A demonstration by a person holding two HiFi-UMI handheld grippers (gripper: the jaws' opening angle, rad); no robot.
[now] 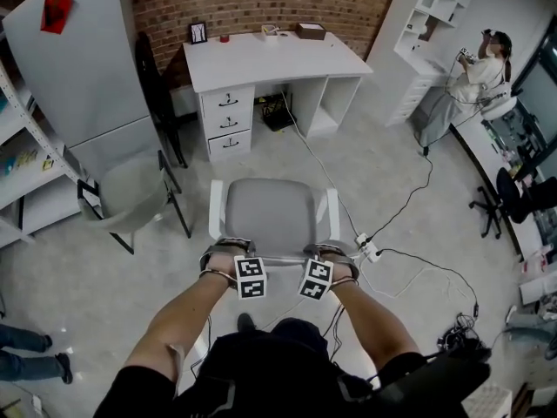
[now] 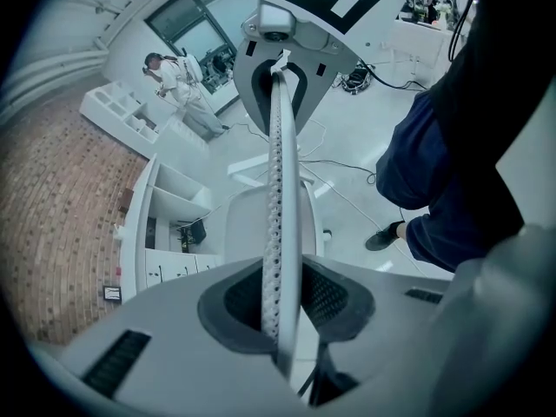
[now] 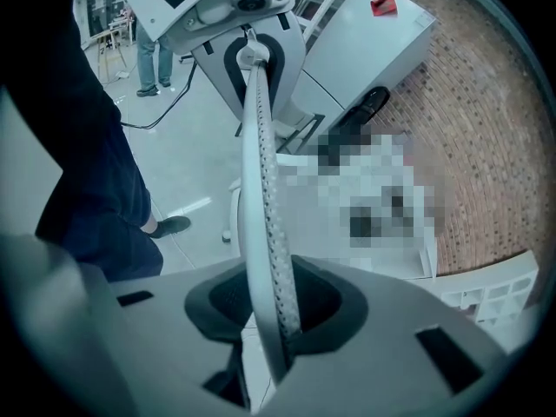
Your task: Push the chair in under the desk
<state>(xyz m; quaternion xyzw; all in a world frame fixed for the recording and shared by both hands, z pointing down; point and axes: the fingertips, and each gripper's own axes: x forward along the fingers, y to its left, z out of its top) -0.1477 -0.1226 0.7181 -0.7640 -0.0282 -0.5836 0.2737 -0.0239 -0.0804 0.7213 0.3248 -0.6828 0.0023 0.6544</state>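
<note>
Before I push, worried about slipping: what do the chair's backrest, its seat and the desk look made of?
Backrest: probably moulded white plastic, matte; its thin edge shows rows of small holes. Seat: likely grey upholstery, dull, no glare. Desk: smooth white board, painted or laminated; cannot tell which.

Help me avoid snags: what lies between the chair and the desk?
Head view: mostly bare floor, plus a white cable trailing from the desk past the chair's side.

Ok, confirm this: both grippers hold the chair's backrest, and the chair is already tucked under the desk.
Not tucked in. The head view shows the chair standing out on the floor, short of the desk. The left gripper and right gripper do hold its backrest.
</note>
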